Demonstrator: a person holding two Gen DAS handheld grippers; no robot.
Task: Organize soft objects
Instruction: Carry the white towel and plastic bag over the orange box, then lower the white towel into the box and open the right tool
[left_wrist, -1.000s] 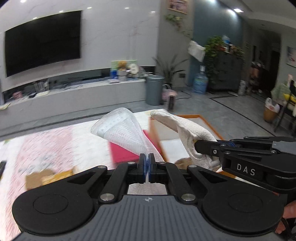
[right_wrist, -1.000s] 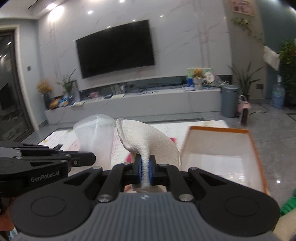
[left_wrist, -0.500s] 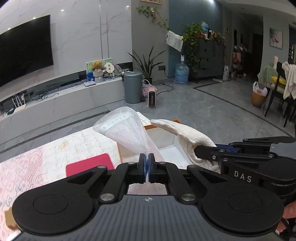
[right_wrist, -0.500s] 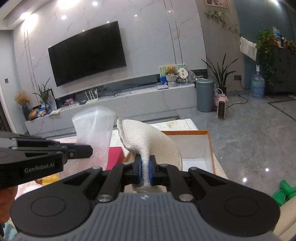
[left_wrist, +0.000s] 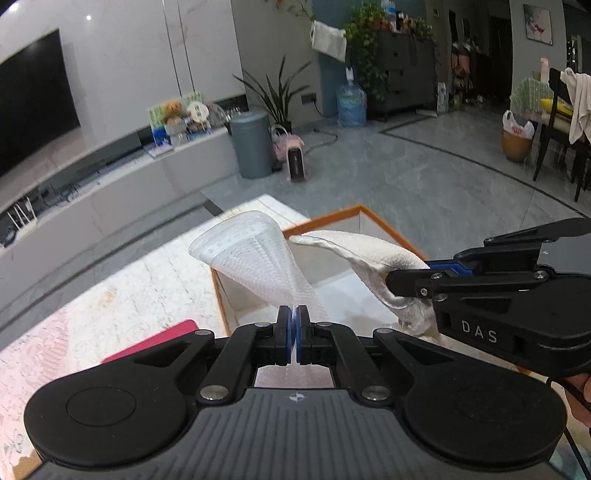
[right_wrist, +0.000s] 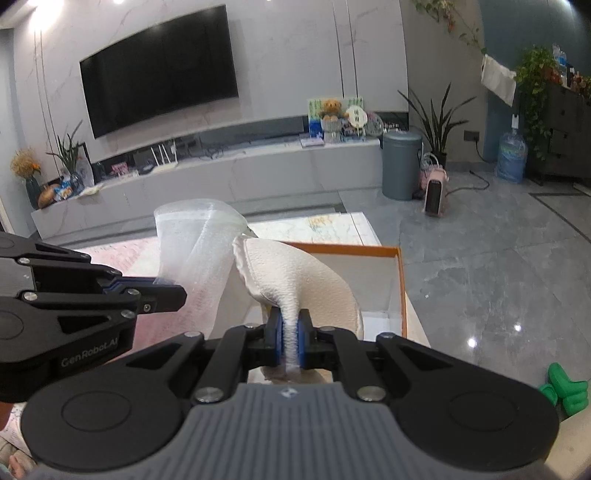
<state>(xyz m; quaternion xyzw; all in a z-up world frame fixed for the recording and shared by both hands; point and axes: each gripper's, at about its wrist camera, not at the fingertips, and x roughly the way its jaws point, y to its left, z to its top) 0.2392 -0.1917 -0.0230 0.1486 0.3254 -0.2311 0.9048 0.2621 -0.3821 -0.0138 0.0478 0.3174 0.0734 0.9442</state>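
My left gripper (left_wrist: 294, 317) is shut on a translucent white mesh cloth (left_wrist: 255, 258) that fans upward. My right gripper (right_wrist: 289, 332) is shut on a cream textured cloth (right_wrist: 295, 280). Both are held above an open white box with an orange rim (left_wrist: 354, 213), which also shows in the right wrist view (right_wrist: 400, 280). In the left wrist view the right gripper (left_wrist: 410, 282) holds the cream cloth (left_wrist: 373, 254) to my right. In the right wrist view the left gripper (right_wrist: 173, 291) holds the mesh cloth (right_wrist: 195, 243) to my left.
The box sits at the right end of a table with a patterned cover (left_wrist: 122, 295). A red flat item (left_wrist: 147, 343) lies left of the box. A green toy hand (right_wrist: 561, 391) is at lower right. Grey tiled floor (right_wrist: 498, 266) lies beyond the table's edge.
Both grippers have carried their cloths to the right, from over the red item and table cover to over the box. Both stay shut.
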